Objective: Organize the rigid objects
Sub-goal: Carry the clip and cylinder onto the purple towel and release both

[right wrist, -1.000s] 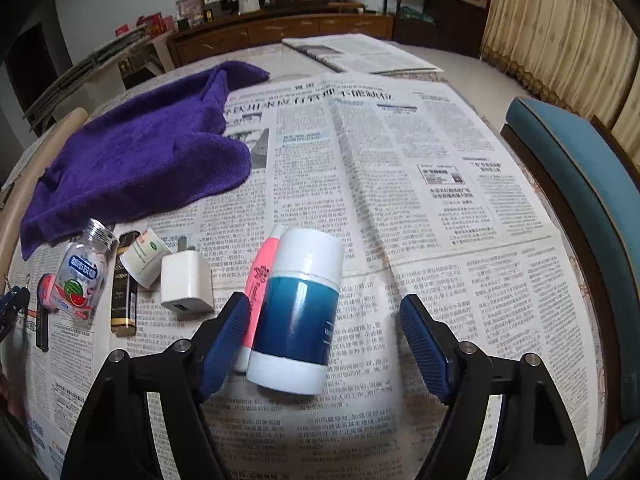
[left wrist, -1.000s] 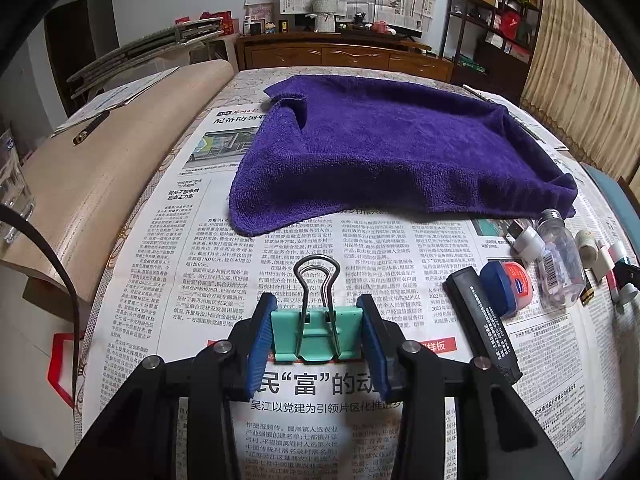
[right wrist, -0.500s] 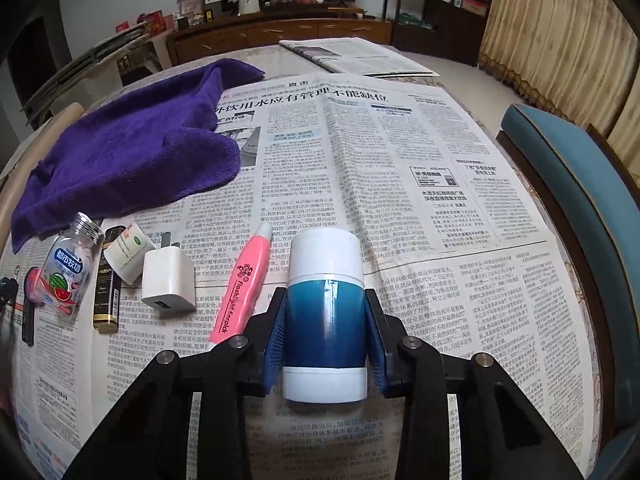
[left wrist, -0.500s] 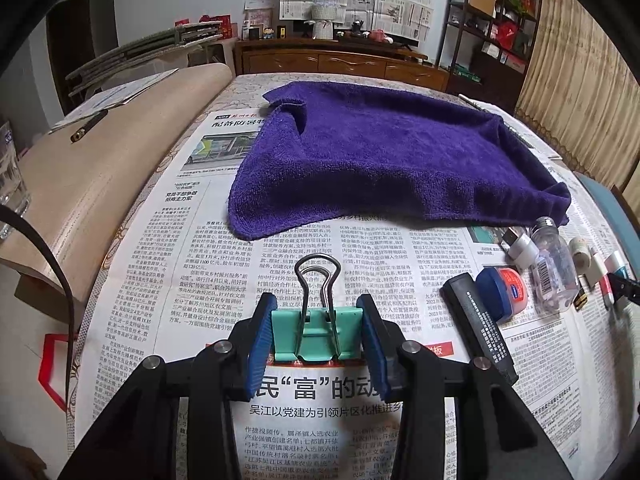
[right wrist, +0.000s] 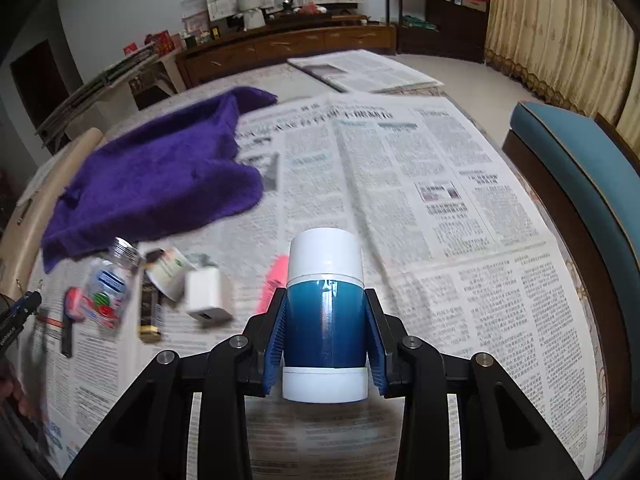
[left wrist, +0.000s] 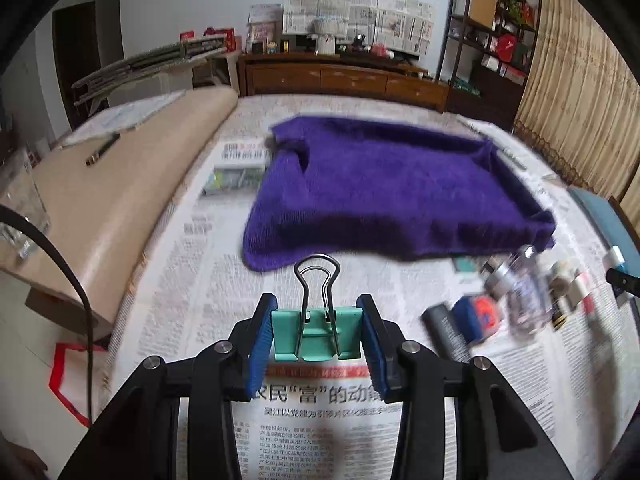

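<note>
My left gripper [left wrist: 317, 338] is shut on a mint-green binder clip [left wrist: 317, 336] with its wire handles pointing forward, held above the newspaper-covered table [left wrist: 200, 280]. In the right wrist view my right gripper [right wrist: 325, 336] is shut on a blue bottle with a white cap [right wrist: 325, 312], lifted off the paper. A pink highlighter [right wrist: 271, 284] lies just behind the bottle. Beside it lie a white charger cube [right wrist: 208, 294], a small white jar [right wrist: 170, 272], a clear bottle [right wrist: 110, 280] and a dark tube [right wrist: 149, 312]. The same cluster [left wrist: 516, 300] shows blurred at the right of the left wrist view.
A purple towel [left wrist: 392, 188] covers the middle of the table. A beige padded board [left wrist: 120, 200] runs along the left edge, and a teal chair seat [right wrist: 580, 168] stands at the right. A folded newspaper [right wrist: 360, 72] lies at the far end.
My right gripper closed on the blue bottle and lifted it off the paper. My left gripper rose with the binder clip still held; the table objects now look lower and blurred.
</note>
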A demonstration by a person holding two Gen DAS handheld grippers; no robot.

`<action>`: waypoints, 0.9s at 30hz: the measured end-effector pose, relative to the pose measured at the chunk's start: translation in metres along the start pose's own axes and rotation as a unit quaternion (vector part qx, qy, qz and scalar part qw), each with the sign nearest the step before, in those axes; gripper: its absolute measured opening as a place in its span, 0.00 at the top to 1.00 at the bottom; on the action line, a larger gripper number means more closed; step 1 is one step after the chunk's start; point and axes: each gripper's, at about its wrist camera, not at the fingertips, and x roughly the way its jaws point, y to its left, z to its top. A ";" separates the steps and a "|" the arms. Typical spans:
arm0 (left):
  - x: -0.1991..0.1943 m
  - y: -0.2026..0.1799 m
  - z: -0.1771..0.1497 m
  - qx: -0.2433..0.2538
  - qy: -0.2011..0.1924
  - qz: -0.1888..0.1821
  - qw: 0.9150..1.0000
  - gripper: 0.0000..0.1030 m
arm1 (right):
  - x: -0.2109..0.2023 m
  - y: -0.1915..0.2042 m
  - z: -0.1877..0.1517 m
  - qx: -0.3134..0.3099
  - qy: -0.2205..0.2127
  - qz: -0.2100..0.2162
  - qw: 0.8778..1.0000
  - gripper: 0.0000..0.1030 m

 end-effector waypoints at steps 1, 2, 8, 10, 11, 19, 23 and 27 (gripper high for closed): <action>-0.005 -0.001 0.005 0.002 -0.004 -0.001 1.000 0.62 | -0.004 0.006 0.007 -0.004 -0.007 0.006 1.000 0.65; -0.010 -0.003 0.012 0.005 -0.009 -0.002 1.000 0.62 | -0.007 0.011 0.013 -0.007 -0.010 0.011 1.000 0.65; -0.022 -0.007 0.065 -0.002 -0.035 -0.027 0.999 0.62 | -0.016 0.057 0.062 -0.034 -0.036 0.057 0.997 0.65; -0.019 -0.009 0.082 -0.006 -0.043 -0.030 0.999 0.62 | -0.013 0.076 0.079 -0.043 -0.038 0.078 0.995 0.65; -0.015 -0.010 0.091 -0.006 -0.042 -0.032 0.999 0.62 | -0.010 0.084 0.085 -0.047 -0.039 0.085 0.995 0.65; 0.049 -0.033 0.149 0.006 -0.034 -0.055 0.998 0.62 | 0.054 0.155 0.142 -0.084 -0.021 0.117 0.989 0.65; 0.097 -0.046 0.165 0.013 -0.012 -0.061 0.998 0.62 | 0.098 0.178 0.162 -0.099 0.004 0.119 0.988 0.65; 0.148 -0.054 0.172 0.007 0.029 -0.070 0.997 0.62 | 0.139 0.194 0.174 -0.114 0.035 0.111 0.987 0.65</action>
